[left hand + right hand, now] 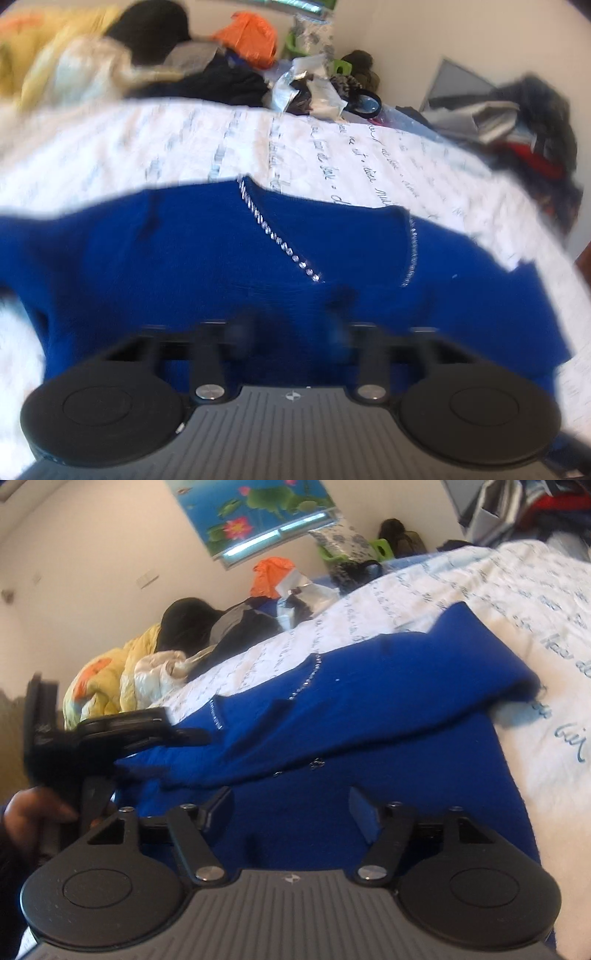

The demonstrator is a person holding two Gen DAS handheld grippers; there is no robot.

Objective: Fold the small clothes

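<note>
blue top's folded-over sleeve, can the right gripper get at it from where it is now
Probably yes. The right gripper is open just short of the folded sleeve, with only flat blue top between them. The left gripper sits off to one side.

The left gripper (291, 328), a black two-finger tool on a ribbed grey body with two round black discs, shows blurred in its own wrist view. Its jaws stand apart with a gap between them, and its fingers (242, 332) are smeared, so whether they touch anything cannot be told.

The right gripper (291, 812) has the same build and is sharper. Its jaws are spread wide and its fingers (364, 816) hold nothing between them.

In the right wrist view the left gripper (192, 734) appears side-on at the left edge, pointing right, and the person's left hand (29, 812) grips its handle from below.
</note>
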